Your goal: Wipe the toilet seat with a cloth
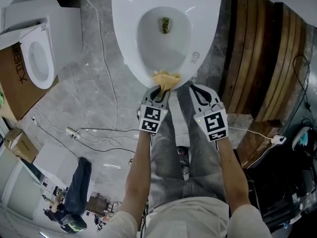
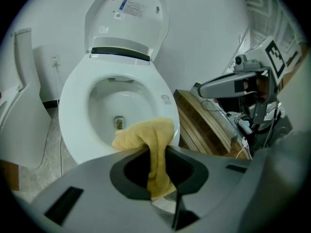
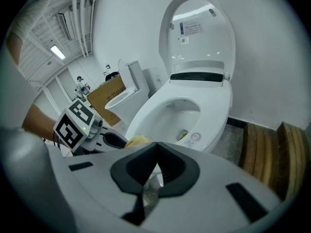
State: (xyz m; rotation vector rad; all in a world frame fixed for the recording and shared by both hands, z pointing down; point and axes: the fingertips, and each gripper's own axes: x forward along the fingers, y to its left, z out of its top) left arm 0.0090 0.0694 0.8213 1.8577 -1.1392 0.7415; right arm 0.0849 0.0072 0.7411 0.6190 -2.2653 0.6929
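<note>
Pinches the yellow cloth (image 2: 146, 132) in the jaws of the left gripper (image 2: 156, 152), bunched on the front rim of the toilet seat (image 2: 73, 101) straight ahead. Holds the right gripper (image 3: 156, 147) just beside, jaws together on nothing. Probably calls for a left-gripper sweep along the ring, curving away on either side.

A grey marbled floor (image 1: 94, 83) is crossed by white cables (image 1: 99, 130). Dark wooden planks (image 1: 257, 58) are laid along one side. A second toilet (image 1: 37, 53) is set beside a cardboard box (image 1: 12, 83). White walls (image 2: 209, 28) are lit by a ceiling strip light (image 3: 57, 52).
</note>
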